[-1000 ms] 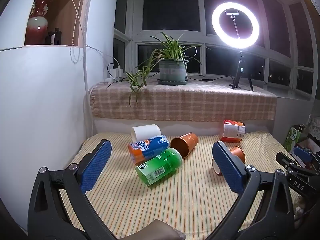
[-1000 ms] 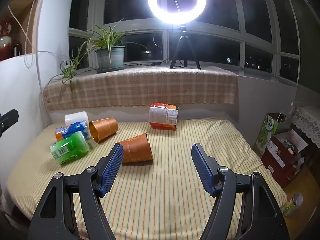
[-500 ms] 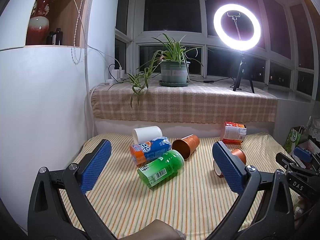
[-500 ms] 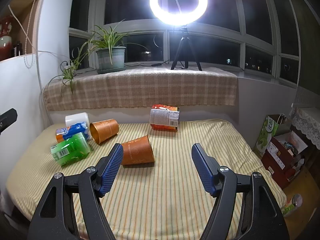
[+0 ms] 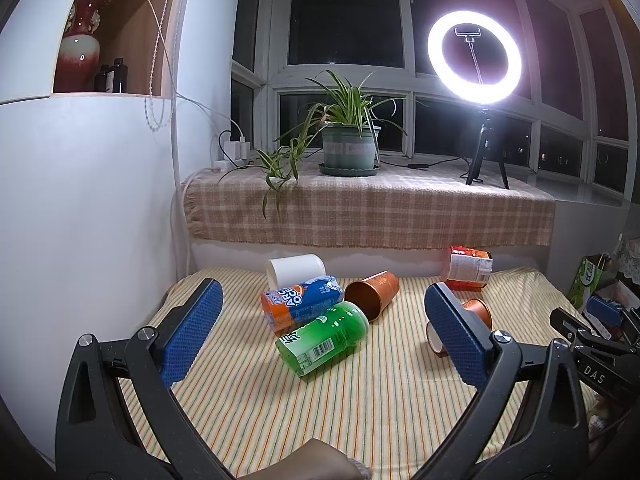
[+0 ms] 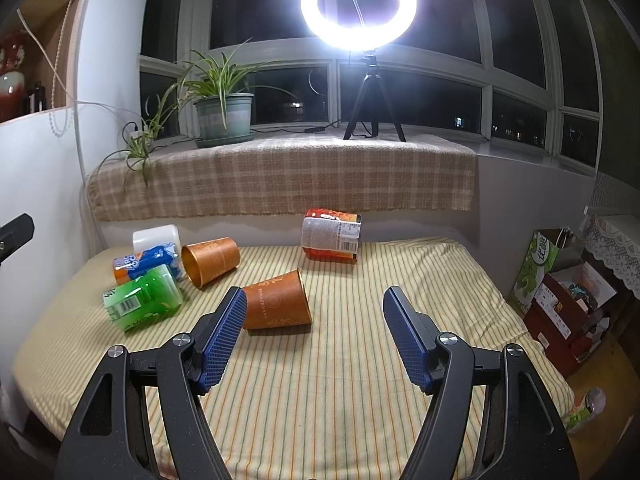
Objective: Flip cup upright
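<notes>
Left wrist view first: the left gripper (image 5: 320, 328) hangs spread wide over the striped mattress (image 5: 360, 412), nothing in it. One orange cup (image 5: 372, 294) lies on its side past the green can (image 5: 324, 338), mouth facing back toward the camera and a bit left. A second cup (image 5: 476, 308) is mostly hidden behind the right-hand finger, so not much to say about it there.

Right wrist view is clearer. The right gripper (image 6: 314, 334) is also wide apart and empty. The near cup (image 6: 276, 306) lies on its side just ahead and left of centre, right beside the left finger, long axis running roughly left-right, mouth to the right and base to the left. The far cup (image 6: 210, 260) sits further back by the cans.

Looks like the right one is much nearer that cup, so it's probably the one to grab it.
</notes>
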`<control>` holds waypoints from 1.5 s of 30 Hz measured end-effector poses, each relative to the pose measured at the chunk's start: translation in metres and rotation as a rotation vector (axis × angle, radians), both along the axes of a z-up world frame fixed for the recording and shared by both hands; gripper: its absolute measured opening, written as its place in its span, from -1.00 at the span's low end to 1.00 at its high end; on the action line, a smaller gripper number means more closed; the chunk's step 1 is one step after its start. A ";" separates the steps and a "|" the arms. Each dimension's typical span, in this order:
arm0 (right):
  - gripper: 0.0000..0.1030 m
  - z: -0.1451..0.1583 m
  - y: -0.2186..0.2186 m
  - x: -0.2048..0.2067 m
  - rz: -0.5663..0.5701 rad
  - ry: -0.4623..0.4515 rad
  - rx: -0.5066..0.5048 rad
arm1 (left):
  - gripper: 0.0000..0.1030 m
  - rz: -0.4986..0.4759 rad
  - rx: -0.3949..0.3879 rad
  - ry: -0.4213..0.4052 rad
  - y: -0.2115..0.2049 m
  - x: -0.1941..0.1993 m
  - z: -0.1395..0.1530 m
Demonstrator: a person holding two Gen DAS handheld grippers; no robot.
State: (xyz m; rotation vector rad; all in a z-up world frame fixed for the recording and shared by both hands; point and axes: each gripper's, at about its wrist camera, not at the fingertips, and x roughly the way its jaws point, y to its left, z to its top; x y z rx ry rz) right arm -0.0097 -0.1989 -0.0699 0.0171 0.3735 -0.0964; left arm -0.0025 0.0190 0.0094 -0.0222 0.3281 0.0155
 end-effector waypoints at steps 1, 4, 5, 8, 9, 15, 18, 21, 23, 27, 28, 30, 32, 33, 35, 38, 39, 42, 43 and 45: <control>0.37 0.000 -0.001 0.000 0.001 0.001 0.001 | 1.00 0.000 -0.001 0.000 0.000 0.000 0.000; 0.37 0.000 -0.001 0.000 0.000 0.000 0.001 | 1.00 0.001 0.001 0.000 0.000 0.000 0.000; 0.37 0.000 -0.001 0.000 0.001 0.001 0.001 | 1.00 0.001 0.000 0.000 0.001 0.000 0.000; 0.37 0.000 -0.001 -0.001 0.000 0.000 0.001 | 0.99 0.002 -0.001 0.000 0.000 0.000 0.000; 0.37 -0.001 -0.001 -0.001 0.001 0.000 0.002 | 0.99 0.000 0.000 -0.001 0.000 0.000 0.000; 0.37 -0.001 0.000 -0.001 0.000 -0.001 0.001 | 0.99 0.001 0.000 -0.002 0.000 0.000 0.000; 0.37 -0.001 0.000 -0.001 0.001 0.000 0.000 | 0.99 0.001 0.000 -0.002 0.000 -0.001 -0.001; 0.37 -0.002 0.000 -0.001 0.001 0.003 0.001 | 0.99 0.000 0.001 -0.002 0.000 -0.001 -0.001; 0.37 -0.003 0.000 0.000 0.002 0.005 0.002 | 0.99 0.001 0.000 -0.002 0.000 -0.001 -0.001; 0.37 -0.003 0.000 0.001 0.002 0.007 0.003 | 0.99 0.000 0.001 -0.002 0.000 -0.001 -0.001; 0.37 -0.004 0.000 0.001 0.002 0.007 0.002 | 0.99 0.000 0.000 -0.002 0.000 -0.001 -0.001; 0.37 -0.004 0.000 0.001 0.002 0.008 0.003 | 0.99 0.000 0.001 -0.003 0.000 -0.001 -0.001; 0.37 -0.004 0.000 0.001 0.002 0.007 0.003 | 0.99 0.000 0.001 -0.003 -0.001 -0.001 -0.002; 0.37 -0.004 0.001 0.001 0.002 0.008 0.004 | 0.99 0.000 0.002 -0.003 -0.001 -0.001 -0.002; 0.37 -0.004 0.000 0.001 0.003 0.009 0.003 | 1.00 0.001 0.002 -0.003 -0.001 -0.001 -0.002; 0.37 -0.005 0.000 0.001 0.005 0.013 0.003 | 0.99 0.000 0.001 -0.002 0.000 -0.001 -0.001; 0.37 -0.006 -0.001 0.002 0.007 0.015 0.004 | 0.99 0.001 0.002 -0.003 -0.001 -0.001 -0.002; 0.37 -0.006 0.000 0.003 0.008 0.016 0.004 | 0.99 0.001 0.003 -0.003 -0.001 0.000 -0.002; 0.37 -0.006 -0.001 0.003 0.008 0.016 0.004 | 0.99 0.001 0.003 -0.002 -0.001 0.000 -0.002; 0.37 -0.007 0.000 0.003 0.009 0.018 0.005 | 0.99 0.002 0.002 -0.003 -0.001 0.000 -0.002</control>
